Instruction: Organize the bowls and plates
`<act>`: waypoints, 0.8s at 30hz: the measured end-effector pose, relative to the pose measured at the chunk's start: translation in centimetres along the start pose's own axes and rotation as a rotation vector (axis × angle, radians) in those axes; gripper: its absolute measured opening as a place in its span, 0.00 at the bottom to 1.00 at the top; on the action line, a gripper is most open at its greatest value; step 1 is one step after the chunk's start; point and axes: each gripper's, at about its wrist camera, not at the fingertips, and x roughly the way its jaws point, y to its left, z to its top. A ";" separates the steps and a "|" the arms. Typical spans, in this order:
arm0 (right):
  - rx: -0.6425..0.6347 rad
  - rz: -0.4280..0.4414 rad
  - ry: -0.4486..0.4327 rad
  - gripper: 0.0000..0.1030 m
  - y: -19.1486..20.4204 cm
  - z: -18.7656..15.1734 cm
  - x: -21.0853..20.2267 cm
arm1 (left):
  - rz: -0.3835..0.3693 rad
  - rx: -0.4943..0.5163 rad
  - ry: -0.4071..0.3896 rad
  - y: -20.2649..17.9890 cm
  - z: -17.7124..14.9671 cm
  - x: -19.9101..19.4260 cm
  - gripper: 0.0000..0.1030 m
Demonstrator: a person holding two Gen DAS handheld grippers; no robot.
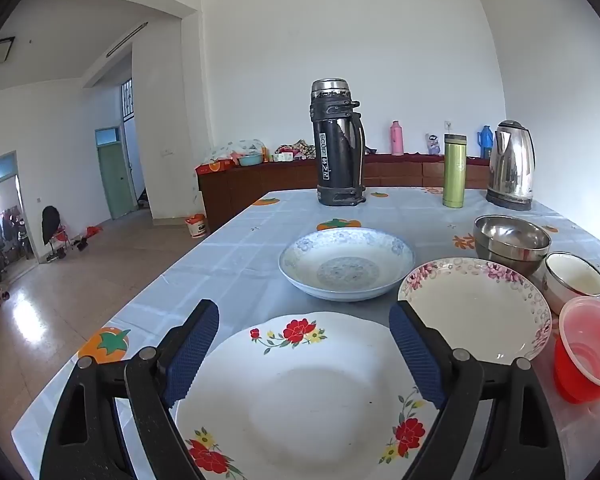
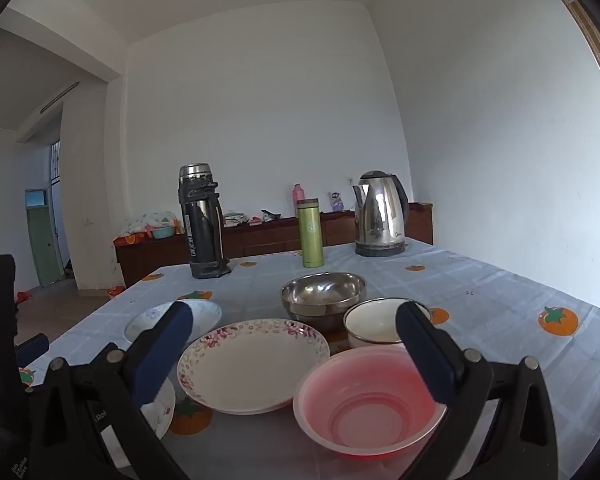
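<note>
A white plate with red flowers lies at the table's near edge. My left gripper hovers over it, open, with the blue pads apart from its rim. Behind it sit a blue-patterned plate and a pink-flowered plate. My right gripper is open above the pink-flowered plate and a red plastic bowl. A steel bowl and a white enamel bowl stand behind. The blue-patterned plate is partly hidden by the left finger.
At the far side of the table stand a black thermos, a green flask and a steel kettle. A dark wooden cabinet runs along the wall. The table's left edge drops to a tiled floor.
</note>
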 end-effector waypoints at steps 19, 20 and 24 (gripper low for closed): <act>-0.011 -0.006 0.040 1.00 0.3 0.0 0.3 | -0.005 -0.059 0.043 1.2 0.1 0.6 0.86; -0.012 -0.006 0.040 1.00 0.3 0.0 0.3 | -0.006 -0.060 0.044 1.2 0.1 0.6 0.86; -0.012 -0.006 0.041 1.00 0.3 0.0 0.3 | -0.004 -0.054 0.042 1.1 0.0 0.7 0.86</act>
